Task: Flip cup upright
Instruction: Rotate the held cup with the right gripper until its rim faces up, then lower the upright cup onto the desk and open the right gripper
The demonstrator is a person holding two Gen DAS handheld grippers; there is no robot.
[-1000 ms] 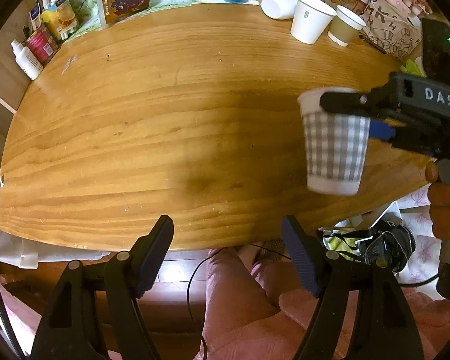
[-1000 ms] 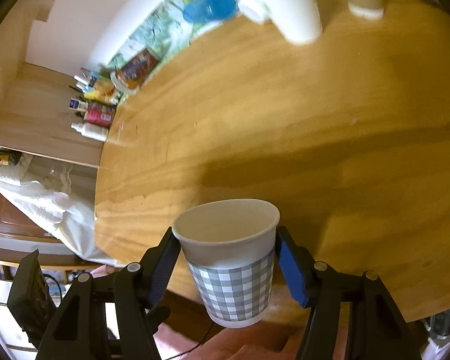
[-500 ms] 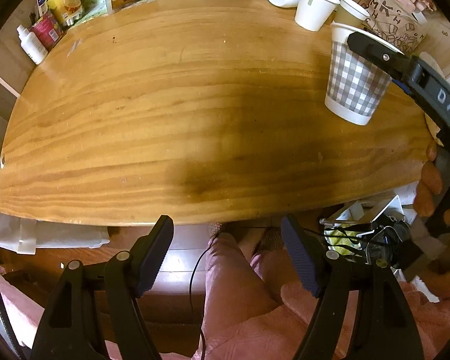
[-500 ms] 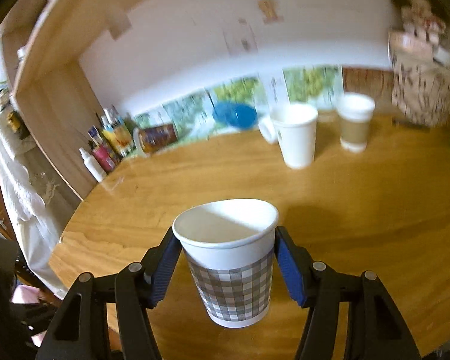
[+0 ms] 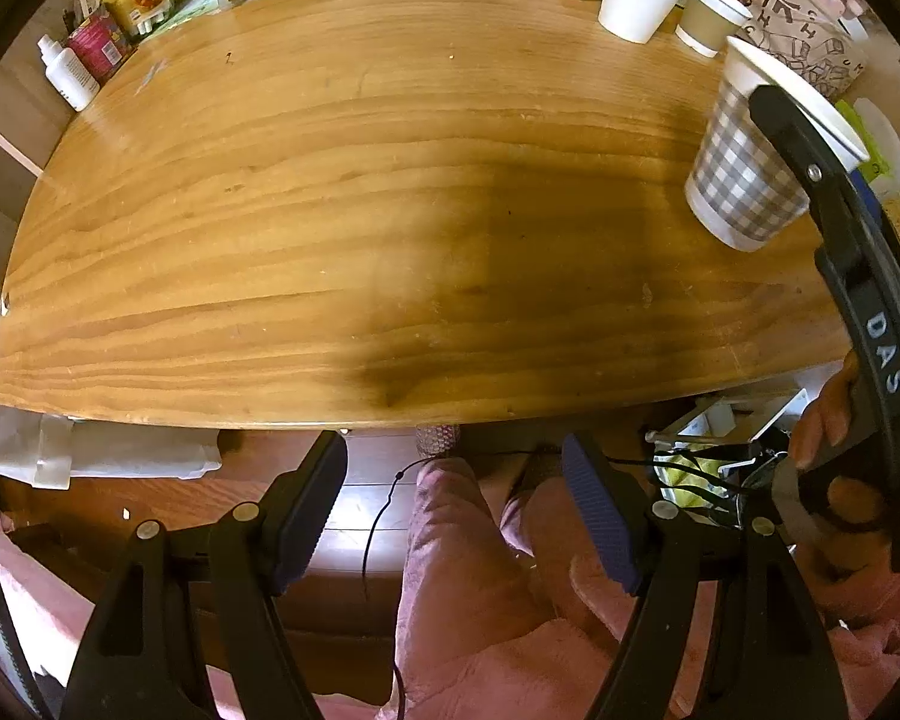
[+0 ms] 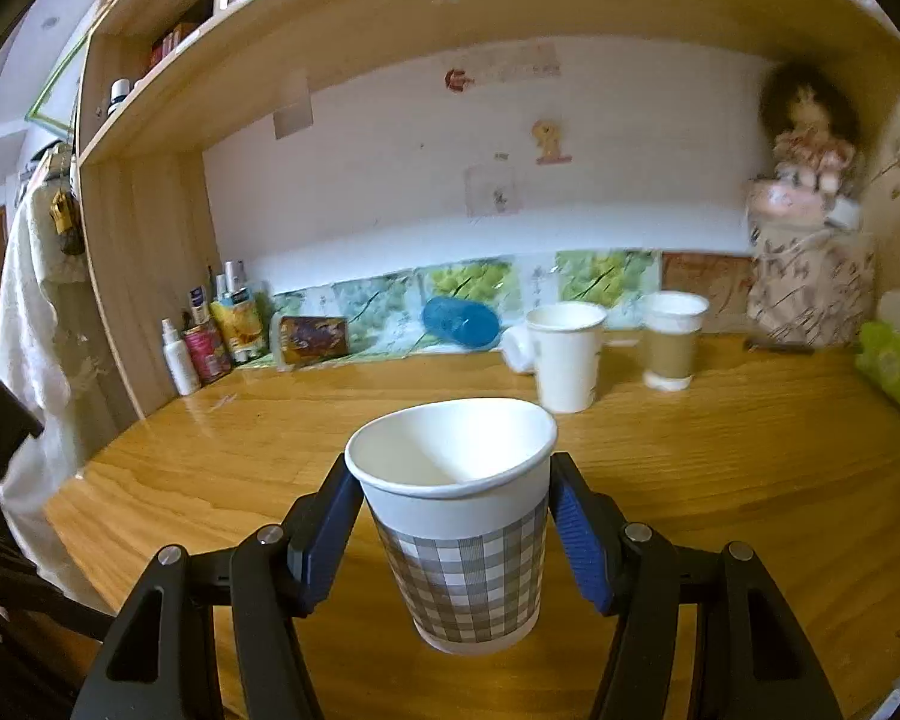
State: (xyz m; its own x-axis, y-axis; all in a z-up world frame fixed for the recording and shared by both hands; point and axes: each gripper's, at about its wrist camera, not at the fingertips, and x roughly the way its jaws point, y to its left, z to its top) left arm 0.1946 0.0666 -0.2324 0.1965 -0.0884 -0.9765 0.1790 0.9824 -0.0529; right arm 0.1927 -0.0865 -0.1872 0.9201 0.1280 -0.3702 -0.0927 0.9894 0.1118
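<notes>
A wide wooden counter [image 5: 342,192] lies bare across its middle and near edge, leaving broad room to pass; obstacles line the far edge: bottles and tins [image 6: 207,342] at the far left corner, a small box [image 6: 313,341], a blue container [image 6: 461,324] lying on its side, then a white cup [image 6: 564,354] and a brown cup [image 6: 671,341] just beside each other; a patterned bag [image 6: 810,288] and green tissue box [image 6: 894,360] crowd the far right corner; a shelf [image 6: 510,18] overhangs the far edge.

Checked cup [image 6: 459,531] swung level, lowered toward table [image 5: 330,210], right claw [image 6: 450,534]

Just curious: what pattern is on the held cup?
Grey-and-white check below a white band on the cup; clearest in right wrist view.
</notes>
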